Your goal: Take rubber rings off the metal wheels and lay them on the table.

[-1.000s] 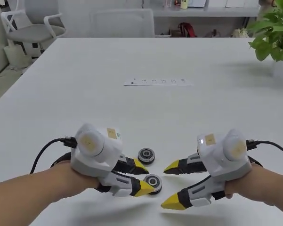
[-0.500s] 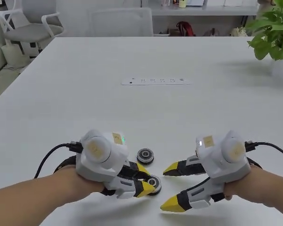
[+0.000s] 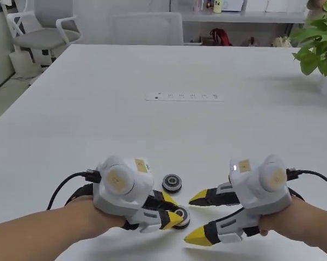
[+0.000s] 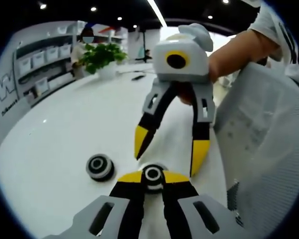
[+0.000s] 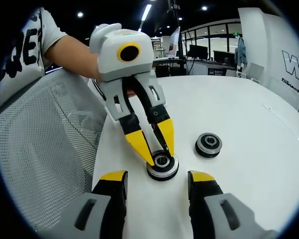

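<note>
Jaws of the left gripper (image 3: pixel 176 218) were clamped on the near wheel (image 3: pixel 183 215), low on the table (image 3: pixel 98 98) toward six o'clock. A second wheel (image 3: pixel 172 182) lay loose at twelve o'clock from it. At three o'clock the right gripper (image 3: pixel 195 217) gaped apart, empty. The metal looked stiff and weighty, and the rubber ring (image 5: pixel 162 177) soft and grippy, so pinching its outer rim seemed best.

- On the table (image 3: pixel 152 136), the near wheel (image 3: pixel 183 213) sits between the fingers (image 3: pixel 173 219) of the left gripper (image 3: pixel 177 212) — right gripper (image 3: pixel 190 218) just right.
- The far wheel (image 3: pixel 172 182) lies just behind, apart.
- A power strip (image 3: pixel 185 97) lies farther off, mid-table.
</note>
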The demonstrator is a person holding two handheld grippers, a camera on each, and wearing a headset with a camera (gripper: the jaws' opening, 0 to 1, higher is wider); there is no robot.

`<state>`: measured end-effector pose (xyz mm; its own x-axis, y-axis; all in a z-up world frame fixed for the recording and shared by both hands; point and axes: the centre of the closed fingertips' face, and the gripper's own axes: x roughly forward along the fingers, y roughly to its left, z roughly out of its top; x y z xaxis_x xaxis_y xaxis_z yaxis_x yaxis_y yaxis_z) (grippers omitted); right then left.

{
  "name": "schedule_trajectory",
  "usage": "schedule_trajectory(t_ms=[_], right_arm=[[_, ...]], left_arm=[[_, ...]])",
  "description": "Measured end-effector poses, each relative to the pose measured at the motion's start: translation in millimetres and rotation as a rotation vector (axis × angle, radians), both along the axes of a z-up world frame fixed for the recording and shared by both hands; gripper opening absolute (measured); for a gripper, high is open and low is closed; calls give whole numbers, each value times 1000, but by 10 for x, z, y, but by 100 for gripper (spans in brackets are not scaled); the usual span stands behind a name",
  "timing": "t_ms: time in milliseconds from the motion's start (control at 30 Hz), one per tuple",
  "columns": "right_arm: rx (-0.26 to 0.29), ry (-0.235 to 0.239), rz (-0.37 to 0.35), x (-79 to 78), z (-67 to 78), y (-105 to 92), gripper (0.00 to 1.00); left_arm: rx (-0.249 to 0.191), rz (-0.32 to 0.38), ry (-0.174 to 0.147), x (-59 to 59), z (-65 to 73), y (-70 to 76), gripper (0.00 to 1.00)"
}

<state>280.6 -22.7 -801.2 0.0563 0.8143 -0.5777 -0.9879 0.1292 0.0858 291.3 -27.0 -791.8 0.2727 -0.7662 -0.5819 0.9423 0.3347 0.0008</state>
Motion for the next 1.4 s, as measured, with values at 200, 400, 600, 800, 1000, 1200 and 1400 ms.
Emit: schedule_trajectory(t_ms=[200, 400, 600, 800, 1000, 1200, 1400], right_arm=[[-3, 10, 2, -21, -24, 42, 45], [-11, 10, 4, -23, -59, 82, 44], [3, 25, -26, 23, -49, 102, 42], [9, 33, -43, 44, -54, 107, 39], [3, 25, -37, 26, -76, 110, 36], [2, 21, -38, 19, -80, 110, 33], [22, 16, -49, 39, -44, 122, 30]], left_arm=[[5, 7, -8, -1, -2, 5, 13], [-1, 13, -9, 1, -6, 9, 13], [-3, 17, -15, 1, -7, 10, 13], [-3, 18, -19, -3, -9, 13, 13], [-2, 17, -22, 0, -10, 13, 13], [-5, 17, -23, -2, -11, 15, 13], [-8, 18, -23, -2, -10, 14, 13]])
